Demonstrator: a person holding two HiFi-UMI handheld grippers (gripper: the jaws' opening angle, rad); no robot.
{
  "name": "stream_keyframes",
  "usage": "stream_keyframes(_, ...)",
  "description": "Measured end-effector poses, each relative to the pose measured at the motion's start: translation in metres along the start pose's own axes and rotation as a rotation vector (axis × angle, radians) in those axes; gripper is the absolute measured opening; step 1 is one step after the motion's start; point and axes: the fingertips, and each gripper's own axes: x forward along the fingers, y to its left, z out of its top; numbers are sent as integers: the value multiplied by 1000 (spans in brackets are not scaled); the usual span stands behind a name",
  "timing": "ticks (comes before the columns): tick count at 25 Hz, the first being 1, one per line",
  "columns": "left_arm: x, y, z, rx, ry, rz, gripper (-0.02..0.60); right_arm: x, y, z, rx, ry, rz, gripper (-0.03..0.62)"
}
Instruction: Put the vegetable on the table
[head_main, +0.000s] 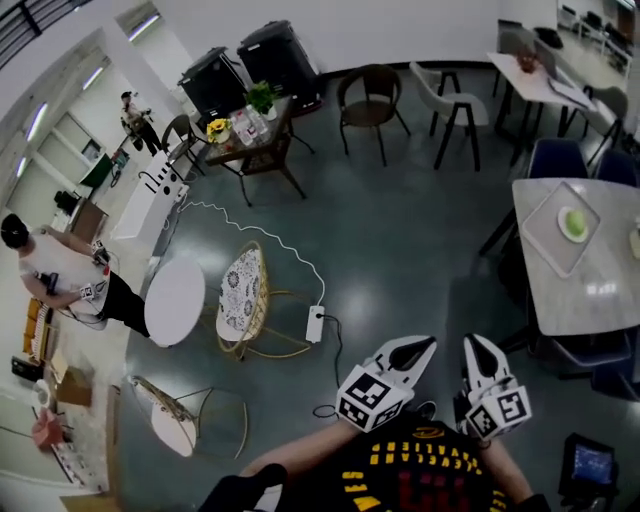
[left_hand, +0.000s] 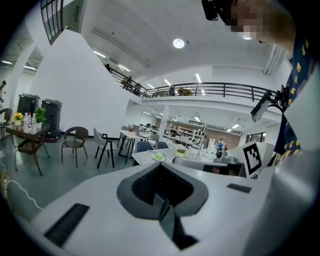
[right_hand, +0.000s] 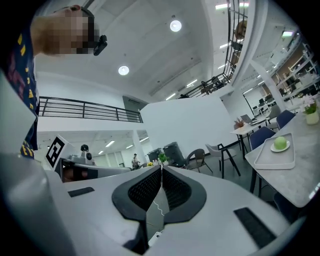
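Green vegetable (head_main: 573, 222) lying in a tray (head_main: 548, 245) on the table (head_main: 590, 295) at right, well apart from both grippers, left gripper (head_main: 427, 344) and right gripper (head_main: 475, 344) jaws pressed together, nothing clamped, balcony railing (left_hand: 215, 90) shown only in gripper views

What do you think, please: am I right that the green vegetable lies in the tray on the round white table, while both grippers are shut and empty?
Not quite. The head view shows the green vegetable in the tray on the rectangular grey table at the right, not the round white table. The left gripper and right gripper are indeed shut and empty.
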Motion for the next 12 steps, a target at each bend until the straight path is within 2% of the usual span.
stream_keyframes(6,68,4,2,-8,45,-114,2,6,-58,10,12,-1,-105,-3)
stream_keyframes(12,127,64,47,-15,13,-180,2,72,-106,46,-18,-8,-179,-2)
